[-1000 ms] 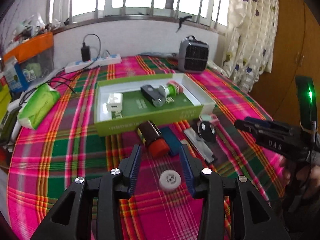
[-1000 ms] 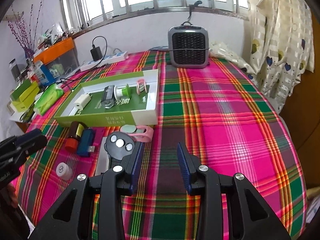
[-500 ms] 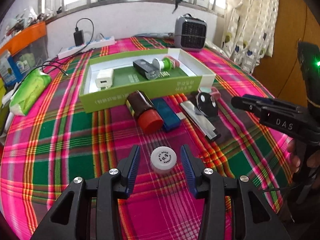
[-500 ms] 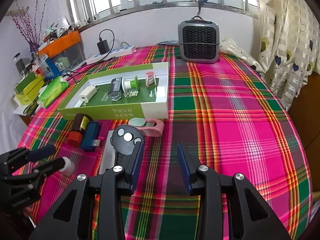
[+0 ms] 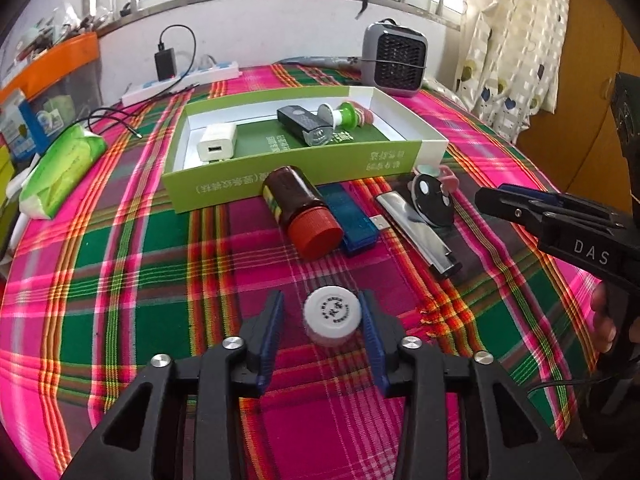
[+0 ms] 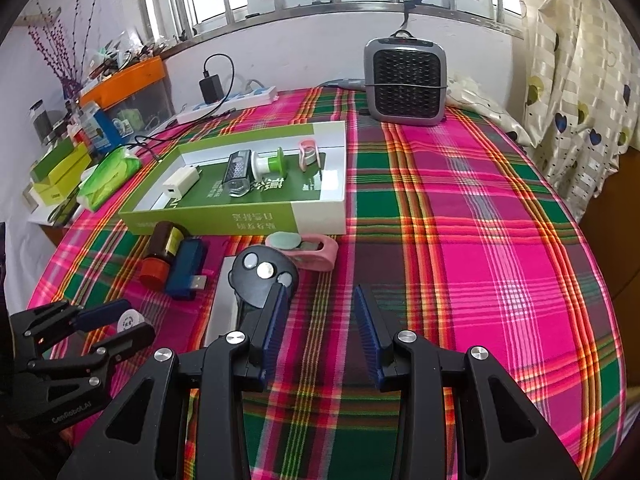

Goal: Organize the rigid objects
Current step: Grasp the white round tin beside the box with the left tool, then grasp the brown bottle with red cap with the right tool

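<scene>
A small white-capped bottle (image 5: 331,314) stands on the plaid cloth between the fingers of my left gripper (image 5: 322,300). Its jaws are closing: the right pad touches the cap and a gap remains at the left pad. Beyond lie a brown bottle with a red cap (image 5: 300,212), a blue USB stick (image 5: 352,220), a silver lighter (image 5: 416,232) and a black round remote (image 5: 434,204). The green box (image 5: 304,184) holds a white charger (image 5: 218,146) and other small items. My right gripper (image 6: 320,292) is open over bare cloth, with the remote (image 6: 262,276) beside its left finger.
A grey heater (image 6: 404,84) stands at the back of the table. A green tissue pack (image 5: 60,168) and a power strip (image 5: 180,84) lie at the left. A pink holder (image 6: 316,254) sits in front of the box. A curtain hangs to the right.
My left gripper has sunk over the white-capped bottle and its jaws have narrowed around it. The right gripper has kept still.
</scene>
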Available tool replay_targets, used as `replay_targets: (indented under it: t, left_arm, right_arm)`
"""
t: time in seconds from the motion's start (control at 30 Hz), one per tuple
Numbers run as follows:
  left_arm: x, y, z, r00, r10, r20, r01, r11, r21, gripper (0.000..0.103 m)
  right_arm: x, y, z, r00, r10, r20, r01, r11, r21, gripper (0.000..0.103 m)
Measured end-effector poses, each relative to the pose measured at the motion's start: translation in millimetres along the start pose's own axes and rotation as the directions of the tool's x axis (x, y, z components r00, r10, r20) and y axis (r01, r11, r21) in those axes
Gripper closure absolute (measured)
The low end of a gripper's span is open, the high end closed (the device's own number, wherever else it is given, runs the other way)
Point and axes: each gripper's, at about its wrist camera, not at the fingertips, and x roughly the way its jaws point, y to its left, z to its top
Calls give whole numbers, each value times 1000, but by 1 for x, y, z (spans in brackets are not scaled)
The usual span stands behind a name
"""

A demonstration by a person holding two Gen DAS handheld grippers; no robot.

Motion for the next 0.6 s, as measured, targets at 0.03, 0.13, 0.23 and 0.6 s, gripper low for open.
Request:
replay_targets:
  t: [0.03,0.13,0.23,0.6]
  left_arm:
    - [0,2,0,1000,0,0,0,1000,-9,76]
    - [-1,9,0,1000,-2,5,2,1000,-26,76]
    - [-2,13,0,1000,-3,9,3,999,-34,76]
    - [-6,47,-2,999,38,16,-36,994,-99,76]
  right_arm:
    - [0,2,0,1000,2,-1,-2,1000,-4,67]
    - [1,7,1,1000,0,-4,0,1000,-17,67]
    - [1,13,3,1000,1,-4,-1,1000,-30,67]
    - [9,51,15,998,59,-5,-59,994,-90,67]
